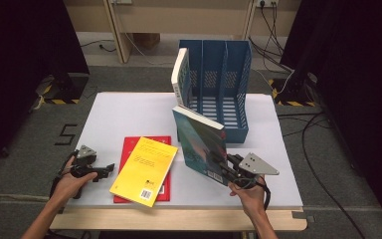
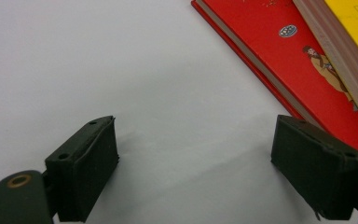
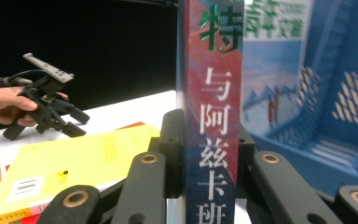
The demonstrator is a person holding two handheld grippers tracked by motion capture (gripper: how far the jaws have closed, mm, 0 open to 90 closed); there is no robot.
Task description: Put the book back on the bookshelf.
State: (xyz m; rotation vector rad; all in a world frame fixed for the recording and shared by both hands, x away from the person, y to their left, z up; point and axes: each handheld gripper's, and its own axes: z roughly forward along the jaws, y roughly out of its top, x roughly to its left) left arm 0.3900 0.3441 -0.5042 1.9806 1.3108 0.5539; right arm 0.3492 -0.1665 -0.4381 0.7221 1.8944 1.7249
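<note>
Upright, the teal-and-red book [image 1: 202, 147] stood on its lower edge over the white tabletop [image 1: 129, 112], just in front of the blue file rack [image 1: 222, 84]. Its spine [image 3: 212, 116] sat between the jaws of the right hand-held gripper [image 1: 227, 173], which were clamped tight on it near the bottom. To the left, a yellow book [image 1: 145, 170] lay flat on a red book [image 1: 129, 149]. Beside these, the left hand-held gripper [image 1: 110, 169] rested with its jaws wide apart, gripping nothing. A white book [image 1: 180, 75] leaned in the rack's left slot.
</note>
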